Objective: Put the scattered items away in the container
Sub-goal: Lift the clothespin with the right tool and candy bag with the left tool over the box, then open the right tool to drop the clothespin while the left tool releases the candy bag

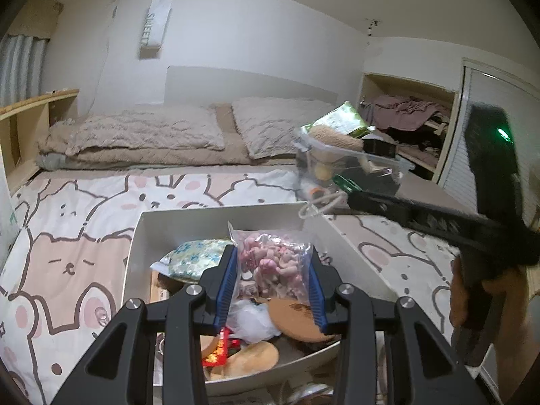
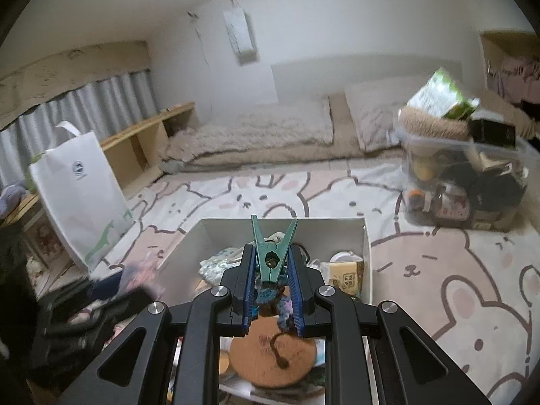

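A clear bag of pink bits (image 1: 275, 263) is pinched by the left gripper (image 1: 273, 290) above the white box (image 1: 216, 217). A green clothes peg (image 2: 272, 253) is squeezed by the right gripper (image 2: 271, 295), also over the white box (image 2: 366, 246). Many things are already laid inside, like a round cork mat (image 2: 273, 357). These two are not yet dropped in. Little else is seen loose on the bunny blanket (image 2: 438, 270).
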`<control>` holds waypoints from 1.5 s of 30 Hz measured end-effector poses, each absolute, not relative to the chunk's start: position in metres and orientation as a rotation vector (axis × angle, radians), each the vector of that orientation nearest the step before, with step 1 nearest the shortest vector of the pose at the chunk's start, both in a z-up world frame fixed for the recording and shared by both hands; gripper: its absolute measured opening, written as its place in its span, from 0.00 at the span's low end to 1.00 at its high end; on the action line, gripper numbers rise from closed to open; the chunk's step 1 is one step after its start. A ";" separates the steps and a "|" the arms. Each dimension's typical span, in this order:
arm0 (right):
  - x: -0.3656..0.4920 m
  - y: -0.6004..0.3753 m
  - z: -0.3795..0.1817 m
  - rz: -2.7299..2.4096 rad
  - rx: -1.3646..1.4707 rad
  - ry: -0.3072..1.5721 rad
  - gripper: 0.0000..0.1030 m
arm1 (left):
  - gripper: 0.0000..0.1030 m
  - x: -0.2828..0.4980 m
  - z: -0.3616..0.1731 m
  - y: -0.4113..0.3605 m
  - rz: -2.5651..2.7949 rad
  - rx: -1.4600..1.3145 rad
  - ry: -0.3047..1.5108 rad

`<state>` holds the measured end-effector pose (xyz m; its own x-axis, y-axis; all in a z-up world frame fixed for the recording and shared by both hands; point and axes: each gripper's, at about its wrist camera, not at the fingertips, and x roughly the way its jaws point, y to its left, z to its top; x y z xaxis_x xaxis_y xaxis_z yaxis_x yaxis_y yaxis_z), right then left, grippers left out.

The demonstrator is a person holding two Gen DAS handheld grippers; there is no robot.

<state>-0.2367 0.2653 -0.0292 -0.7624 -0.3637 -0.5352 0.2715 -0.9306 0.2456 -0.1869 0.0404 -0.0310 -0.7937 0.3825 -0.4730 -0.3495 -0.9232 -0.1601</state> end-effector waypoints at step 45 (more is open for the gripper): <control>-0.311 0.220 -0.074 -2.508 1.251 -0.036 0.19 | 0.37 -0.230 -0.067 -0.013 2.711 -0.918 -0.111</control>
